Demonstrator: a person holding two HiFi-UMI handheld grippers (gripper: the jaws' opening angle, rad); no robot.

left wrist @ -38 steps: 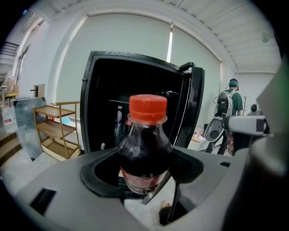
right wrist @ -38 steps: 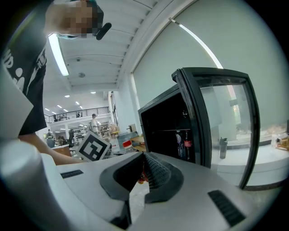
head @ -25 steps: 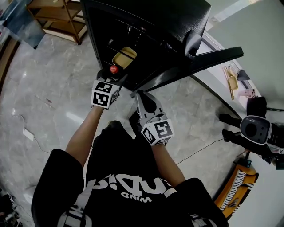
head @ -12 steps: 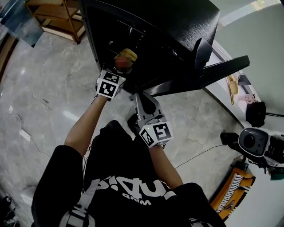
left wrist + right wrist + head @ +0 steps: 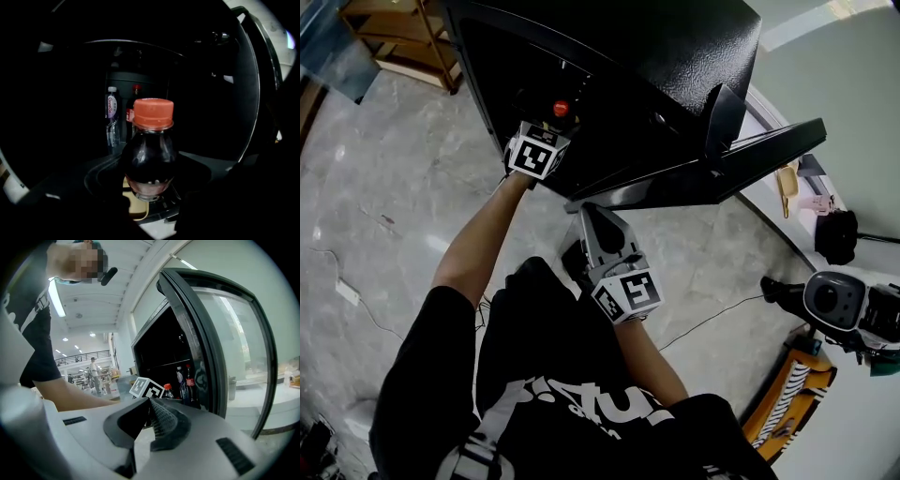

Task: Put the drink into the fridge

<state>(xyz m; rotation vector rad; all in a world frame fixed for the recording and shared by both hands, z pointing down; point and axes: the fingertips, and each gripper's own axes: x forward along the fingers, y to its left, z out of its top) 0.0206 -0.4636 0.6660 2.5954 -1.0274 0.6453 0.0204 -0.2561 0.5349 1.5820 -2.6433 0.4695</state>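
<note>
My left gripper [image 5: 551, 127] is shut on a dark drink bottle with a red cap [image 5: 561, 109], held upright inside the open black fridge [image 5: 675, 47]. The left gripper view shows the bottle [image 5: 150, 154] filling the middle, its cap [image 5: 153, 113] uppermost, with the jaws lost in darkness at either side. Behind it, deep in the fridge, stand a clear water bottle [image 5: 111, 117] and a red-labelled dark bottle [image 5: 132, 110]. My right gripper [image 5: 589, 214] is shut and empty, its tips just under the edge of the open fridge door [image 5: 712, 169]. In the right gripper view its jaws [image 5: 149, 409] meet.
The fridge door [image 5: 225, 343] swings out to the right. A wooden shelf unit [image 5: 403, 37] stands at the upper left on the grey marble floor [image 5: 384, 187]. A wheeled device [image 5: 834, 300] and cables lie at the right. A yellow item [image 5: 133, 206] sits below the bottle.
My left gripper has carried the bottle forward and deeper into the fridge. The right gripper has stayed by the door's edge, shifting only slightly.
</note>
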